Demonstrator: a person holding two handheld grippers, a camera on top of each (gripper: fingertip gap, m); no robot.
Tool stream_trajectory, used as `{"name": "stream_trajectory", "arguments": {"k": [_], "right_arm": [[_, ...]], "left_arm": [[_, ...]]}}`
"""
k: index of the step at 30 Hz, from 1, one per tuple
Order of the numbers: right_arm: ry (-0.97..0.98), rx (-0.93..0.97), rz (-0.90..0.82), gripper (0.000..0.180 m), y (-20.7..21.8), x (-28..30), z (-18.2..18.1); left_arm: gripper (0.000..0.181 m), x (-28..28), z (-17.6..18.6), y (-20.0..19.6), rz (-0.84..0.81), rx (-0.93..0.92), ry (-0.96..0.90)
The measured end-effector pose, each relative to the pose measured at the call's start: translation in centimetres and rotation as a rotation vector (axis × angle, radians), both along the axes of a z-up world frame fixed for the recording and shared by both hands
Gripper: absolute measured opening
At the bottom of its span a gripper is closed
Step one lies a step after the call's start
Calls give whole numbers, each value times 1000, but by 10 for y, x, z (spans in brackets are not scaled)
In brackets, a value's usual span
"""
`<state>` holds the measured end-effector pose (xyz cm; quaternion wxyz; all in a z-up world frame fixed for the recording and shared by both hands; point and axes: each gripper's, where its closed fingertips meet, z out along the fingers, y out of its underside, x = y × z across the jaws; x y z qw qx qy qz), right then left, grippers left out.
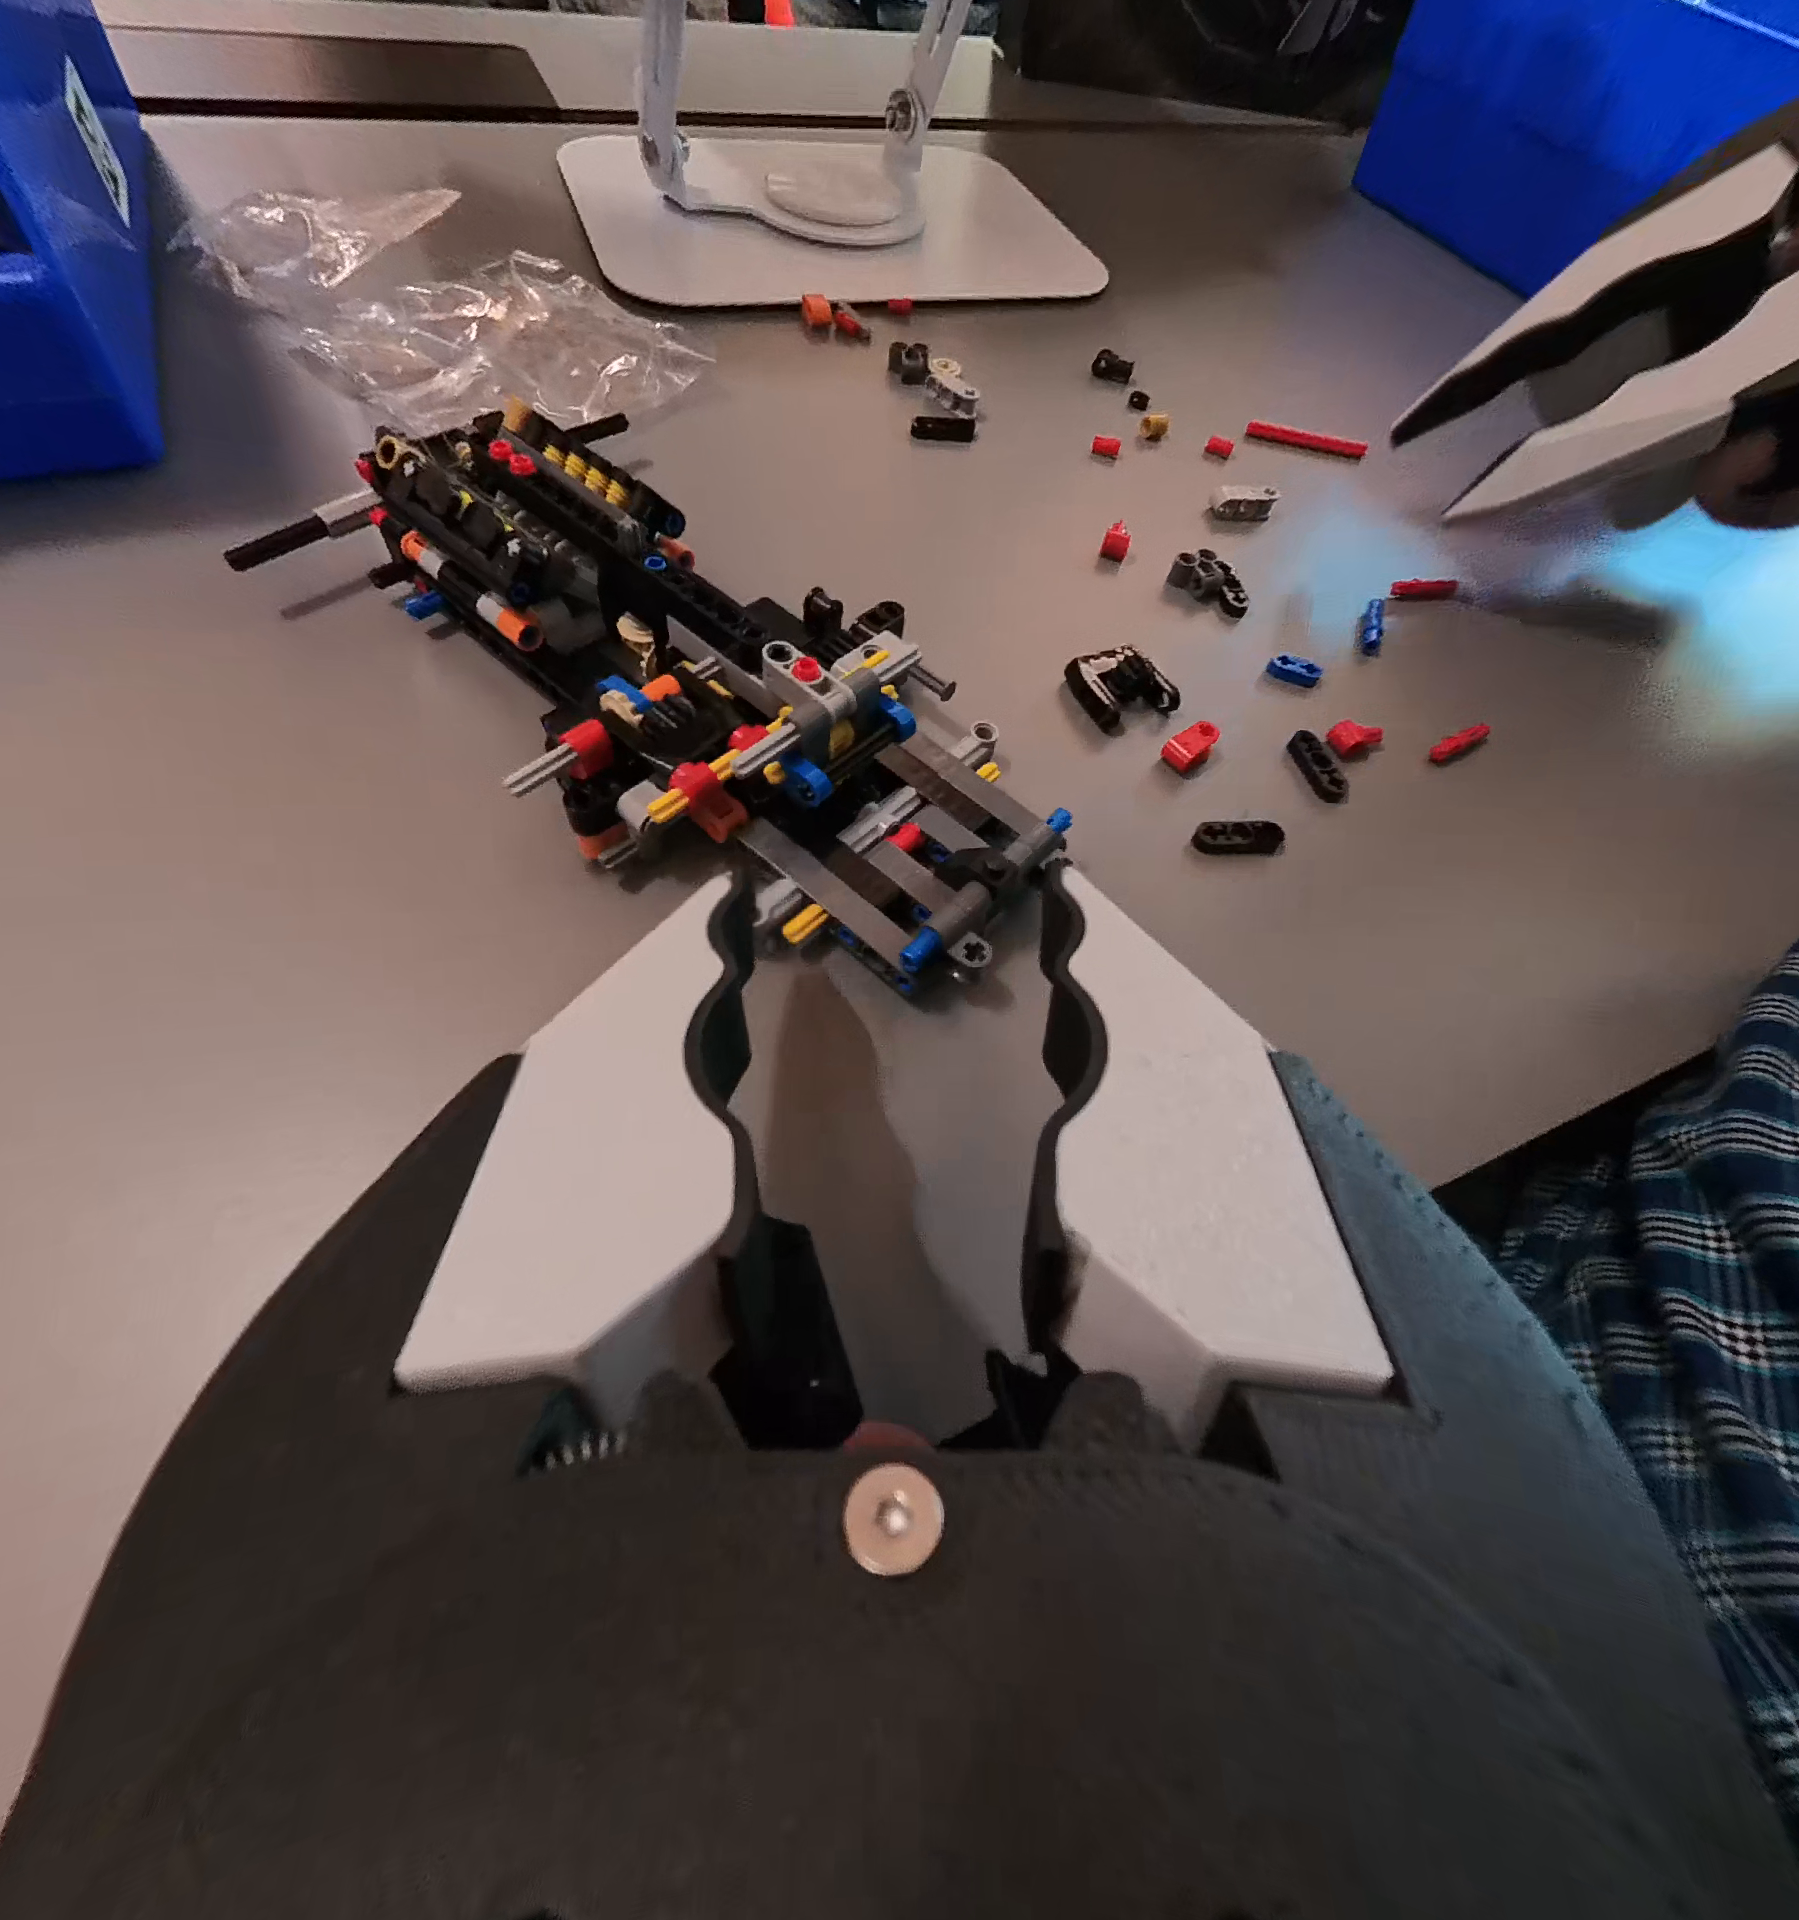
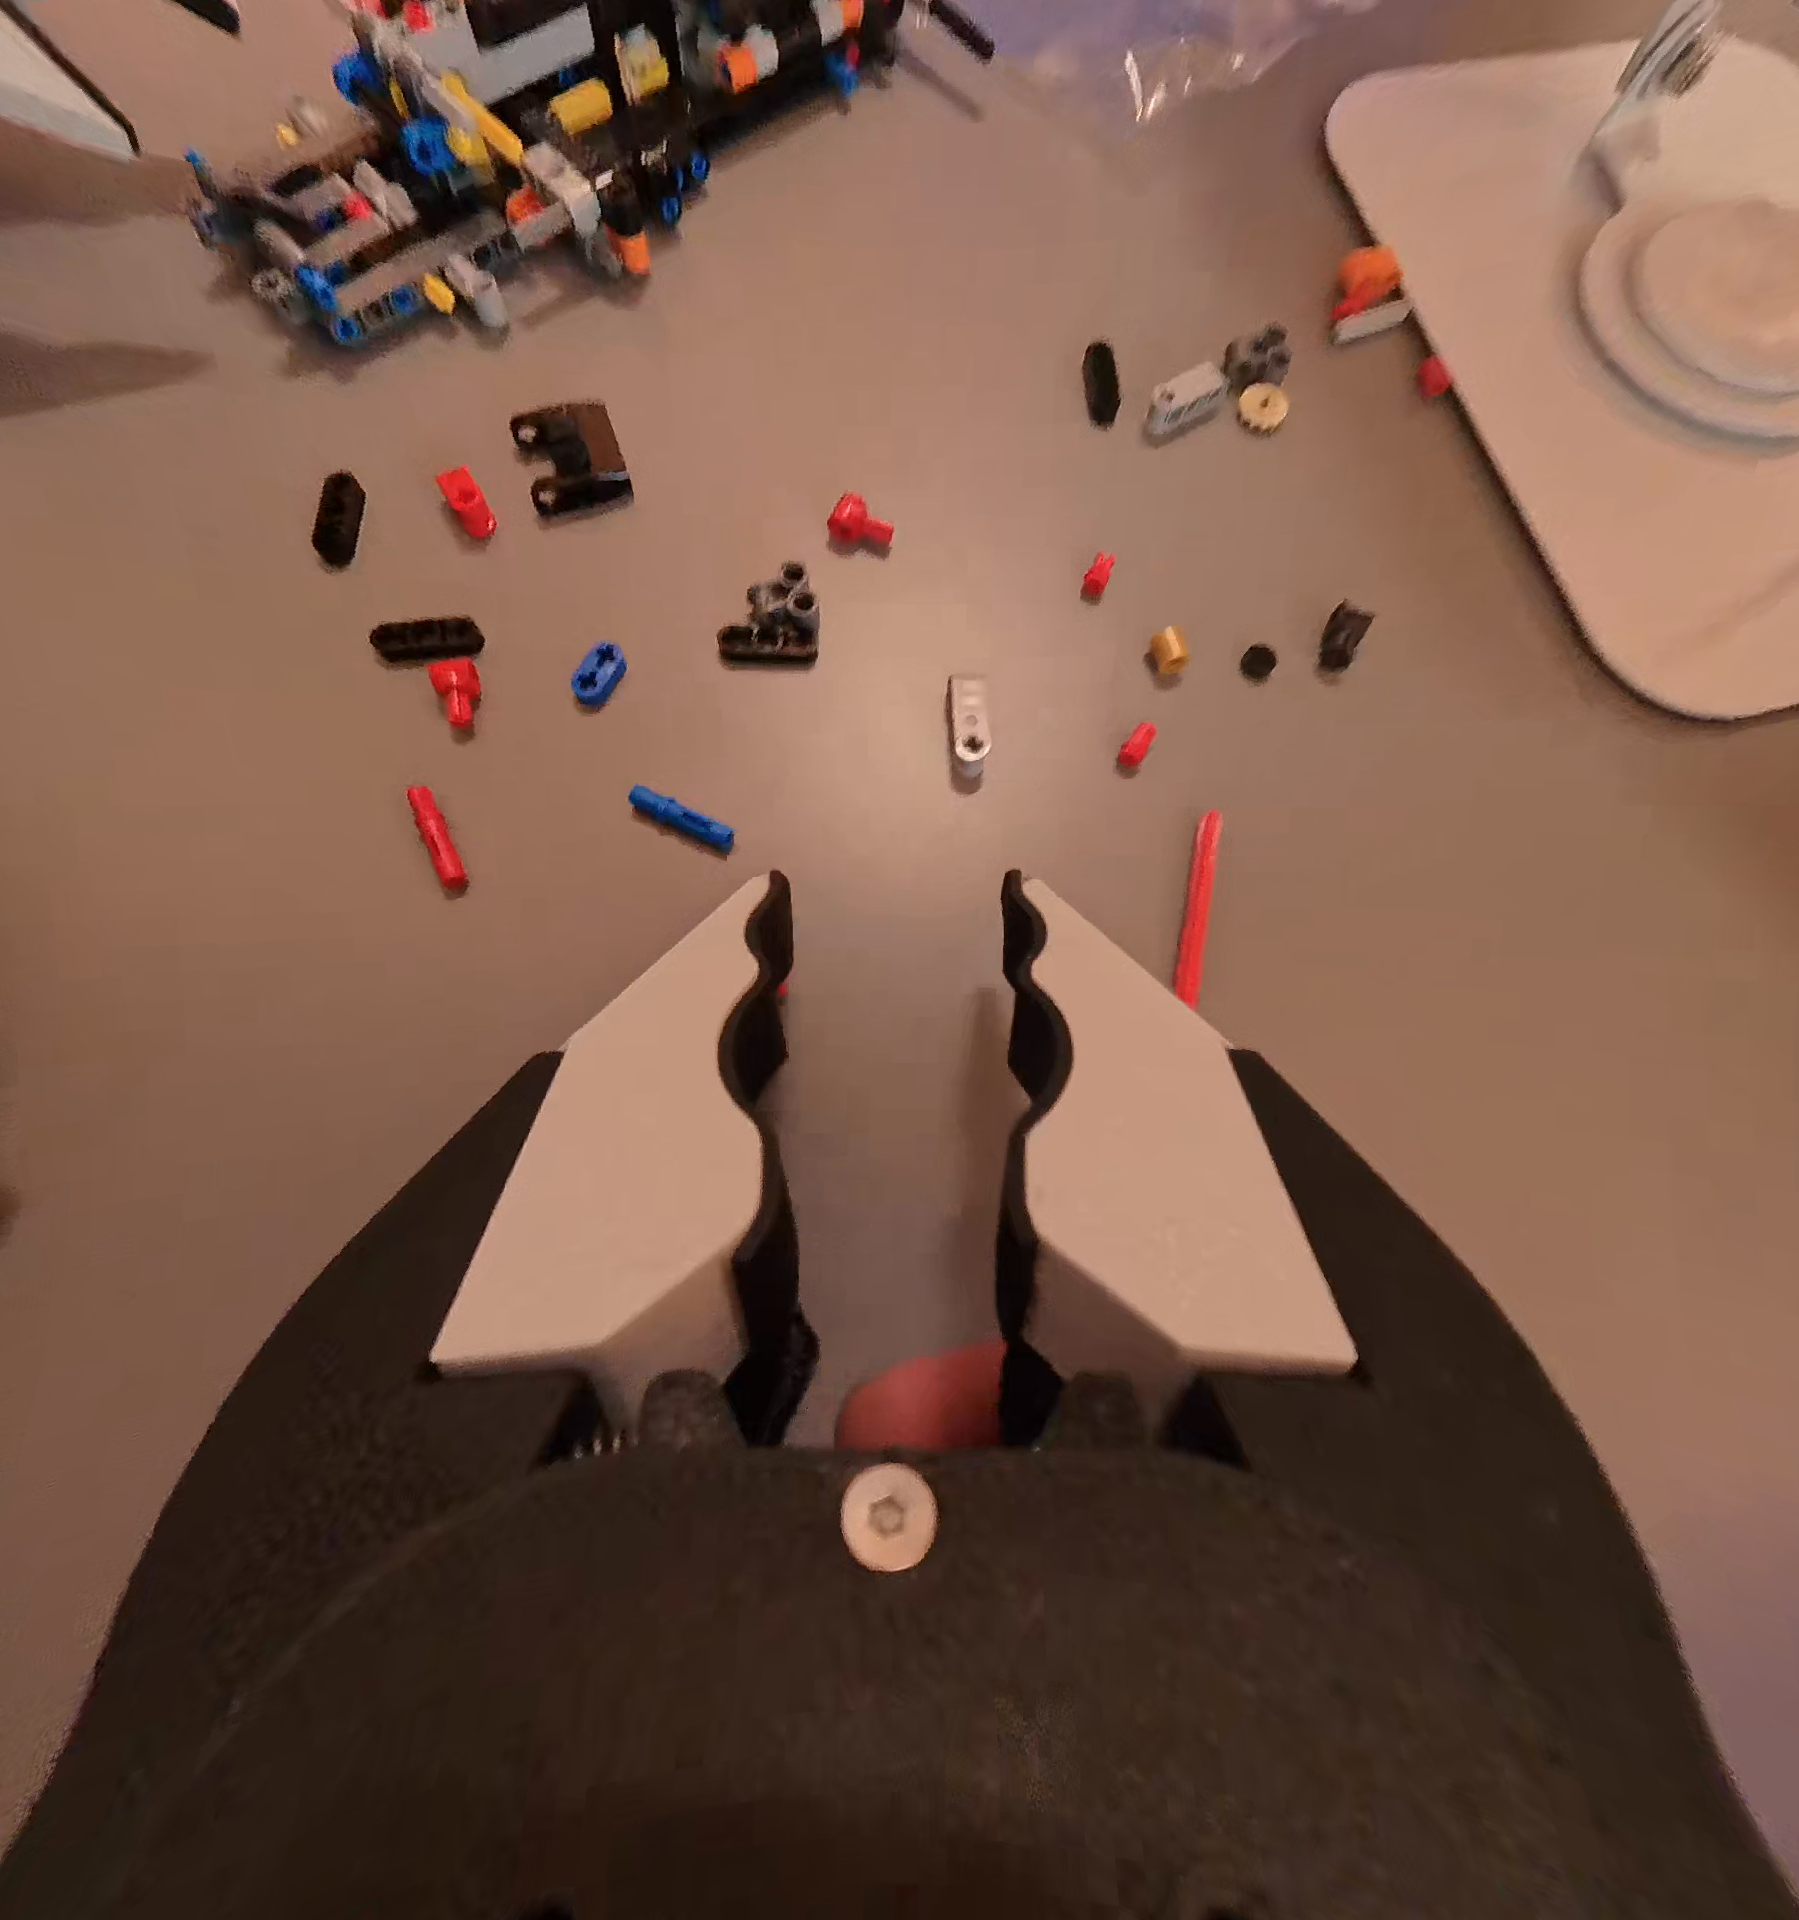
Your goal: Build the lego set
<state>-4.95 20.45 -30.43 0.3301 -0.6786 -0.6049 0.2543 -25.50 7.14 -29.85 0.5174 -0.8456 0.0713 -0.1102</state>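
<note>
Jaws: left gripper [image 1: 890, 894], grey fingers with black wavy pads, spread about as wide as the near end of the long multicoloured lego chassis assembly [image 1: 656, 665]. The tips sit at either side of that end; actual clamping contact cannot be told. The assembly runs diagonally away from the tips, up and to the left, flat on the grey tabletop [image 1: 199, 987].

Right gripper [image 2: 895, 883]: jaws apart with a moderate gap, nothing between them, hovering over bare table.
- Just right of the right fingertip: long red axle rod [image 2: 1198, 909].
- Ahead and left of the tips: blue pin [image 2: 681, 819], red pin [image 2: 437, 837].
- Straight ahead: small light-grey beam piece [image 2: 968, 722].
- Further ahead: scattered black, red, blue and yellow loose pieces.
- Far upper left: the assembly [image 2: 521, 166].
- Far right: white rounded stand base [image 2: 1560, 436].

Left wrist view also shows crumpled clear plastic bags [image 1: 479, 322] beyond the assembly and blue bins [image 1: 33, 291] at the table edges.
</note>
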Motion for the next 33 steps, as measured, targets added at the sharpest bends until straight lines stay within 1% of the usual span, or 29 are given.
{"name": "stream_trajectory", "arguments": {"k": [4, 8, 11, 16, 22, 29, 33], "right_arm": [[22, 68, 2, 40, 23, -10, 19], [41, 122, 2, 38, 52, -31, 36], [37, 88, -5, 33, 73, -53, 40], [1, -7, -3, 32, 103, -100, 26], [-93, -24, -43, 29, 131, -142, -4], [-126, -66, -82, 27, 143, -155, -17], [-143, -61, -82, 20, 145, -157, -23]], "left_arm": [[59, -8, -1, 3, 22, -10, 7], [62, -15, -9, 5, 49, -49, 15], [62, -17, -10, 5, 57, -54, 24], [61, -16, -12, 6, 55, -62, 39], [60, -16, -13, 7, 49, -65, 41], [57, -17, -12, 8, 43, -62, 26], [57, -17, -12, 8, 41, -64, 28]]}}
